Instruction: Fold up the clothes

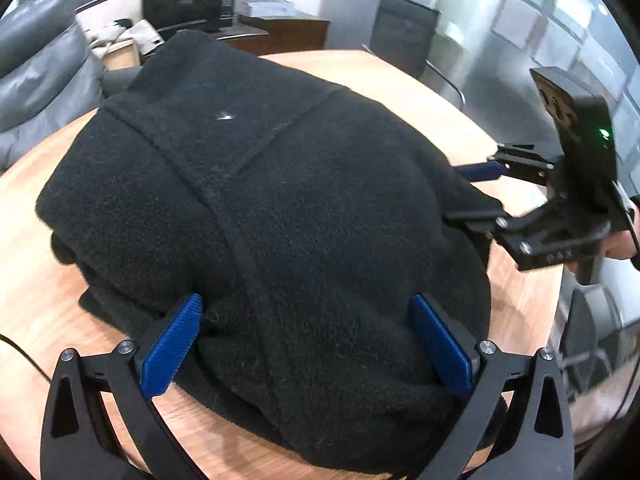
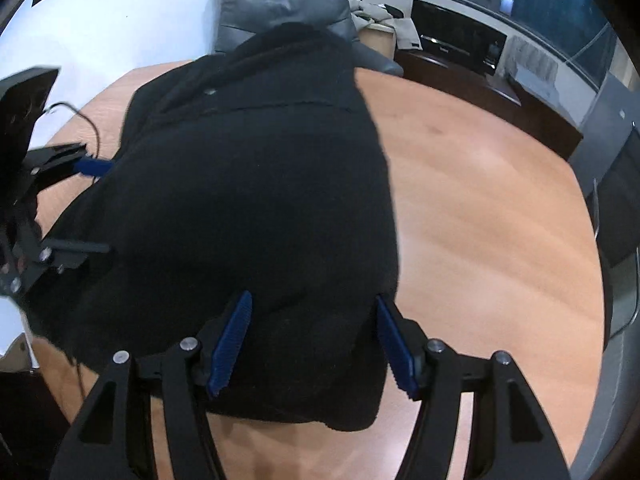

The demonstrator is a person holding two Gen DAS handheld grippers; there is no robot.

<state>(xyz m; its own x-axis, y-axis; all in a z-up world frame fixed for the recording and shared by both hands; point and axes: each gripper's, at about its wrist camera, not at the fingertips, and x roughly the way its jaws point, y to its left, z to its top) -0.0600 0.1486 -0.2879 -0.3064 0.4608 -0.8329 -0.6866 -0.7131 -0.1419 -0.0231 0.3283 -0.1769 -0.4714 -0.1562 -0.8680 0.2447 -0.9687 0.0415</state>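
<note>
A black fleece garment (image 1: pixel 280 180) (image 2: pixel 248 180) lies folded in a thick bundle on a round wooden table (image 1: pixel 400 76) (image 2: pixel 480 200). My left gripper (image 1: pixel 306 300) straddles its near edge. The blue pads (image 1: pixel 176 344) stand wide apart and fleece fills the gap. My right gripper (image 2: pixel 313 296) straddles another edge the same way, close to the garment's corner, its pads (image 2: pixel 394 344) wide apart. In the left wrist view the right gripper (image 1: pixel 452 192) reaches into the bundle's right side. In the right wrist view the left gripper (image 2: pixel 110 207) reaches in from the left.
A grey leather armchair (image 1: pixel 36 80) (image 2: pixel 280 8) stands behind the table. A thin black cable (image 2: pixel 86 120) runs over the table edge by the left gripper. A dark office chair (image 1: pixel 404 32) and a screen (image 2: pixel 456 36) stand further back. Bare wood lies to the garment's right.
</note>
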